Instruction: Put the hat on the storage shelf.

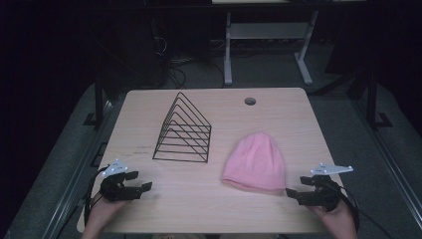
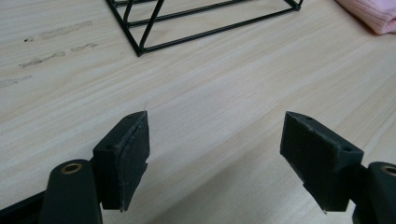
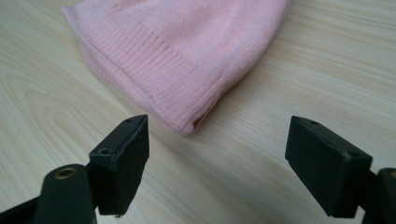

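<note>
Both hand-held grippers, left (image 1: 144, 187) & right (image 1: 291, 192), released; right should pinch the pink hat (image 1: 255, 163) at its ribbed rim corner, w/ jaws low to the desk (image 1: 209, 209).

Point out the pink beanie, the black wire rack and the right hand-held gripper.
pink beanie (image 1: 255, 160), high view, middle of the knit.
black wire rack (image 1: 185, 130), high view, its wires.
right hand-held gripper (image 1: 293, 191), high view, between its fingertips.

We read this as a lab/test room: a bare light-wood table (image 1: 149, 209) w/ a cable hole (image 1: 250, 101), a white-legged workbench (image 1: 268, 45) behind, loose cables (image 1: 174, 74) on grey floor, metal frame rails (image 1: 74, 184) alongside, and dark surroundings w/ no homely fittings.
</note>
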`<state>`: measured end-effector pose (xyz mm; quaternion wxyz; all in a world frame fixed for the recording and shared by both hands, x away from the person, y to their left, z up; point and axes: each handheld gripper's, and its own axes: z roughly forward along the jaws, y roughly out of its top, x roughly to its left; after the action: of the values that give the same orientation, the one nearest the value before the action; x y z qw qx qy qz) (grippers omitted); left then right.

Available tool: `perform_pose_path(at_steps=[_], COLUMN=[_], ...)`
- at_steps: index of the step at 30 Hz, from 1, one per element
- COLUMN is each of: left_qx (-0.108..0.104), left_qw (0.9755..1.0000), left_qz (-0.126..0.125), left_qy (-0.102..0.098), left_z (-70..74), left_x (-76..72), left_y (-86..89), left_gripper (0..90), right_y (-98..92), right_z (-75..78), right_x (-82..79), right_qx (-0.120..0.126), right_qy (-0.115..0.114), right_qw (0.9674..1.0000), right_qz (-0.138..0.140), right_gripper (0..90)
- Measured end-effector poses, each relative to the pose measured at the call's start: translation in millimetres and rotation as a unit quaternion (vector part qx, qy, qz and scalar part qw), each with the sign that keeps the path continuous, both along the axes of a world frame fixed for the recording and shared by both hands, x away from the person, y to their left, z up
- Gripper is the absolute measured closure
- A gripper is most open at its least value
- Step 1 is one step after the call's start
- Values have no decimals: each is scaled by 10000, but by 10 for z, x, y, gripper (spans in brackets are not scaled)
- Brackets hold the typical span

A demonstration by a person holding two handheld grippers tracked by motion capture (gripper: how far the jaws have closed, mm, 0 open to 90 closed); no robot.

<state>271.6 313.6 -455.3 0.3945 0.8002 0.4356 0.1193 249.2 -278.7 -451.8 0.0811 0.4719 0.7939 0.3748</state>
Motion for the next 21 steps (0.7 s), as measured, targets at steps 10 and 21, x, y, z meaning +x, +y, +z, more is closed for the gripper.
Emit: perform_pose_path(at_steps=[10,21], left_qx=[64,71], left_qw=[9999,10000], left_qz=[-81,-31], left_qy=[51,47], left_z=[-36,-51], left_x=[81,123], left_y=[-32,19], left_gripper=[242,242], right_y=[16,67], right_z=[109,193], right_x=[143,476], right_qx=[113,84], right_qy=[-12,226], right_qw=[9999,9995], right_qz=[32,191], right_gripper=[202,200])
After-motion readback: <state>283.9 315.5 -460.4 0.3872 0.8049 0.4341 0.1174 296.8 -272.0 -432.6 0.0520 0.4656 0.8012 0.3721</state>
